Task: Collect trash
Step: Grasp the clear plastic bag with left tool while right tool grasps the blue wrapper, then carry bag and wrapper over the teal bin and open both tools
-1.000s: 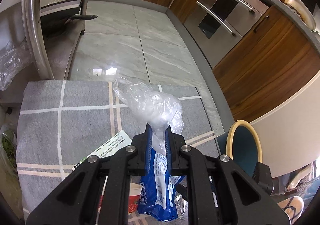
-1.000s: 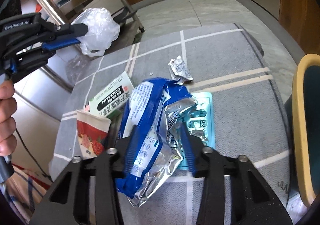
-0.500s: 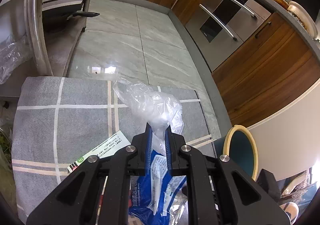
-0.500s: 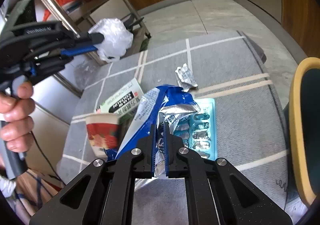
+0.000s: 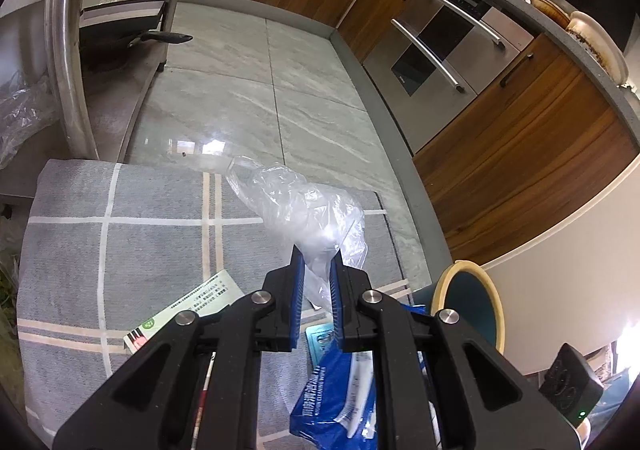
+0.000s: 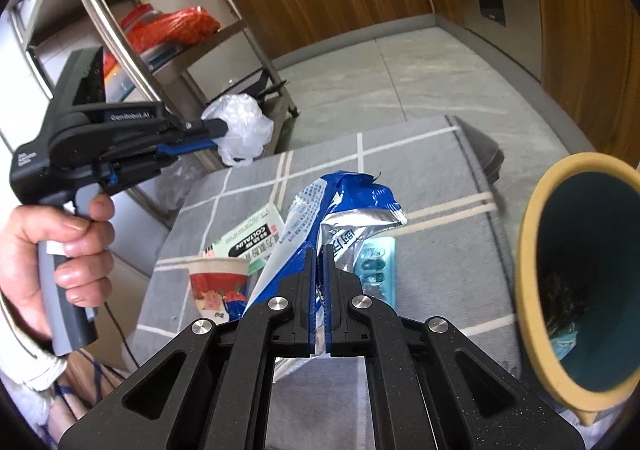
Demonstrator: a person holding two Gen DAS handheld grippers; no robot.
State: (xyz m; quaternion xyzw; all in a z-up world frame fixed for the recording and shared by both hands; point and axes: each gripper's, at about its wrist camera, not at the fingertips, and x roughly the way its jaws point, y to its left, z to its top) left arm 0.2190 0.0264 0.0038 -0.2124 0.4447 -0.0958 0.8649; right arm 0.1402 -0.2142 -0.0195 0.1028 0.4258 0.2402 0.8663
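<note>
1. Since a second ago, right gripper [image 6: 317, 250] has gone from spread wide around the crumpled blue-and-silver foil snack bag [image 6: 320, 209] to clenched on its lower edge, and the bag now hangs clear of the grey cloth-covered tabletop with pale grid lines [image 6: 432, 153].
2. Left gripper [image 5: 316, 264] unchanged: clamped on a crumpled clear plastic bag [image 5: 304, 209], held up above the tabletop. Seen from the right wrist view, the same bag [image 6: 240, 125] balls out past the fingertips, the person's left hand [image 6: 64, 250] squeezing the trigger grip.
3. Teal waste bin with a cream-yellow rim [image 6: 532, 250] stands just beside the tabletop on the right side; some dark refuse lies at its bottom.
4. Remaining on the cloth: white-and-green cardboard medicine box [image 6: 252, 238], red-patterned paper cup [image 6: 216, 286], teal blister pack of pills [image 6: 376, 270] partly hidden behind the foil bag.
5. Judgement: both grippers are loaded, so the pick-up step for these two pieces looks complete; next comes the carry to the bin mouth and release.
6. Risk: foil bag is pinched only by an edge and may swing or slip on the way; the light plastic bag may cling to the pads on release.
7. Task roughly midway; three items yet to be gathered.
</note>
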